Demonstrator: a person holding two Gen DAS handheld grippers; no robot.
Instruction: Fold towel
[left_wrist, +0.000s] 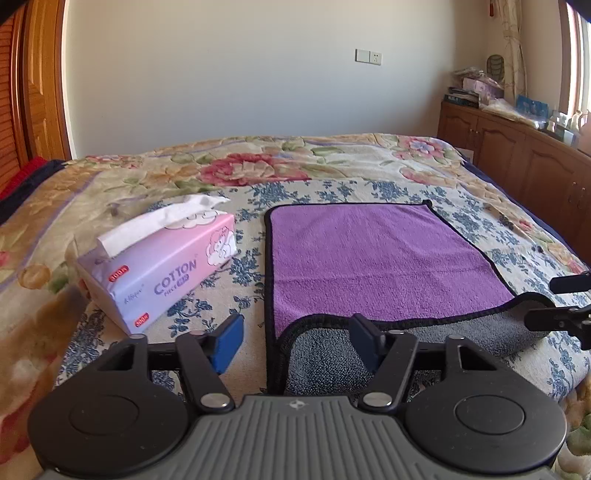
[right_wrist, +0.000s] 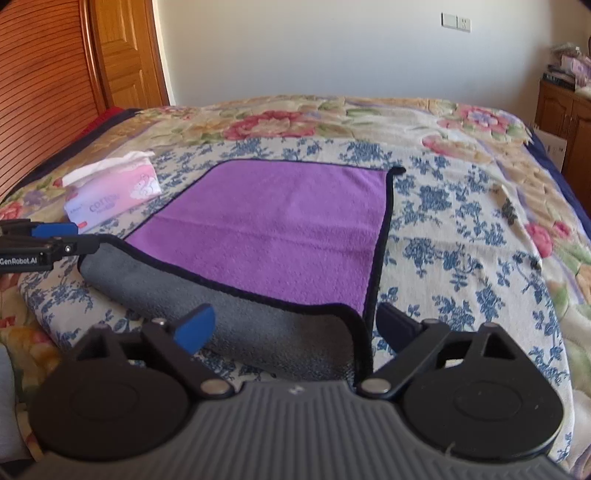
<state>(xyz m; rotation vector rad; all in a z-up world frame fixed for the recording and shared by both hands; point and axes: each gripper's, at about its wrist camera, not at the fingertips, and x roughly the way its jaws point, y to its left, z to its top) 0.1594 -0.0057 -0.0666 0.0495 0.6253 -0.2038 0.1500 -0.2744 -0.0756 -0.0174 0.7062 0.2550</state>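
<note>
While the purple towel lies on the bed with its near edge rolled over (grey underside up), both hand-held grippers, left and right, stand apart, empty; fold barely begun.

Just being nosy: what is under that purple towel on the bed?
The purple towel lies on the blue-flowered cloth that covers the bed. Its near edge is folded over, showing a grey underside. Whatever lies beneath the flat part is covered.

Left gripper sits low in the frame, jaws spread wide. Right gripper likewise sits low in the frame, jaws apart.
</note>
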